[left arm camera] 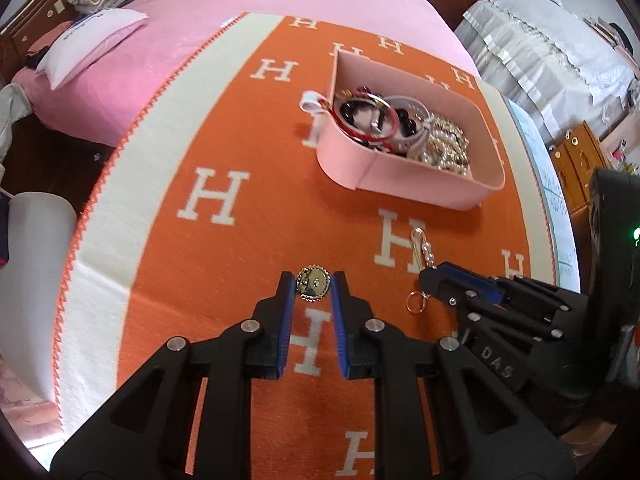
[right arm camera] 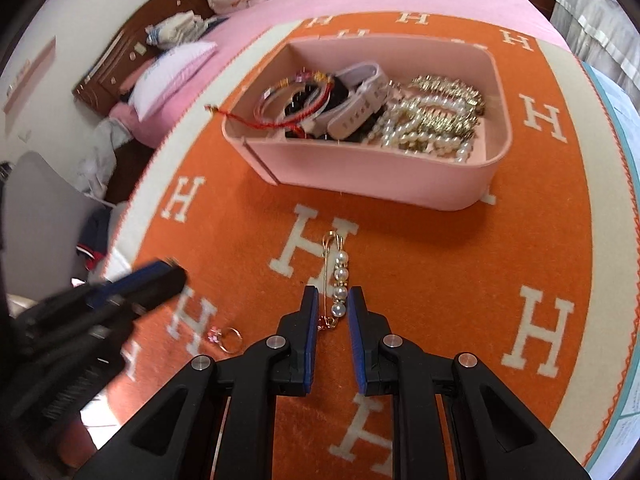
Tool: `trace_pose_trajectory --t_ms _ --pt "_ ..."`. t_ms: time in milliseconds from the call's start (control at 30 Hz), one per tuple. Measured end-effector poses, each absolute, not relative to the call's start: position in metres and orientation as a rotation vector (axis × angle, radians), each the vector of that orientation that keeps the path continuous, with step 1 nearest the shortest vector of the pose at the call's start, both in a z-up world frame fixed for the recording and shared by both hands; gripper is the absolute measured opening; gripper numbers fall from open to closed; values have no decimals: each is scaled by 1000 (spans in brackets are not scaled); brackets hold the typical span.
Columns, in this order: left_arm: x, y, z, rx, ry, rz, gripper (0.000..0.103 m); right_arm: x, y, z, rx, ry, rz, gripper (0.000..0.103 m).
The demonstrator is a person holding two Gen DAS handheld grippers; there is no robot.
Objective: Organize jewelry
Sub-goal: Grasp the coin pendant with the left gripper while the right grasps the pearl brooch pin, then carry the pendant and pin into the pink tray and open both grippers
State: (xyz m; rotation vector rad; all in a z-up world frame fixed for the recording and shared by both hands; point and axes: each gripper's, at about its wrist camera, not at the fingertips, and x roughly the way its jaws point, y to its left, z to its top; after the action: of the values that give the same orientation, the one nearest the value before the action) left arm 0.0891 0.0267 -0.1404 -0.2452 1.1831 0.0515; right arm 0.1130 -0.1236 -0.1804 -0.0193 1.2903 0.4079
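Observation:
My left gripper (left arm camera: 313, 283) is shut on a round gold brooch (left arm camera: 313, 285) with a toothed rim, held between the fingertips just over the orange blanket. My right gripper (right arm camera: 333, 298) is open, its fingers on either side of the lower end of a gold pin with pearls (right arm camera: 339, 276) lying on the blanket; that pin also shows in the left wrist view (left arm camera: 425, 250). A small ring with a pink stone (right arm camera: 226, 337) lies to the left. The pink box (left arm camera: 416, 184) holds bracelets, a white watch and pearl pieces; it also shows in the right wrist view (right arm camera: 372, 178).
The orange blanket with white H letters (left arm camera: 224, 264) covers the surface beside a pink bed (left arm camera: 168, 80) with a pillow. A red cord (right arm camera: 256, 116) hangs over the box's left rim. A white loop (left arm camera: 311, 101) lies by the box. The left gripper appears blurred in the right wrist view (right arm camera: 132, 284).

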Motion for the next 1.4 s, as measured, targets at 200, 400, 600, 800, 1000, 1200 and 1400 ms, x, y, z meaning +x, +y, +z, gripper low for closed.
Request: trace_pose_trajectory --t_ms 200,400,600,800,1000,1200,1400 --pt "89 32 -138 -248 1180 61 16 114 -108 -185 -97 1263 416 7" --pt "89 28 -132 -203 1166 50 16 108 -109 -173 -64 1238 422 7" --pt "96 25 -112 -162 1147 36 15 100 -120 -133 -2 1192 430 7" --pt "121 23 -86 -135 1107 6 15 109 -144 -86 70 1120 397 7" --pt "165 15 -67 -104 1060 -44 15 136 -164 -55 148 1064 329 7" --pt "210 2 -70 -57 1049 -93 16 165 -170 -62 188 1075 251 7" --pt "249 -9 -85 -21 1058 -119 16 189 -169 -82 178 1086 190 7"
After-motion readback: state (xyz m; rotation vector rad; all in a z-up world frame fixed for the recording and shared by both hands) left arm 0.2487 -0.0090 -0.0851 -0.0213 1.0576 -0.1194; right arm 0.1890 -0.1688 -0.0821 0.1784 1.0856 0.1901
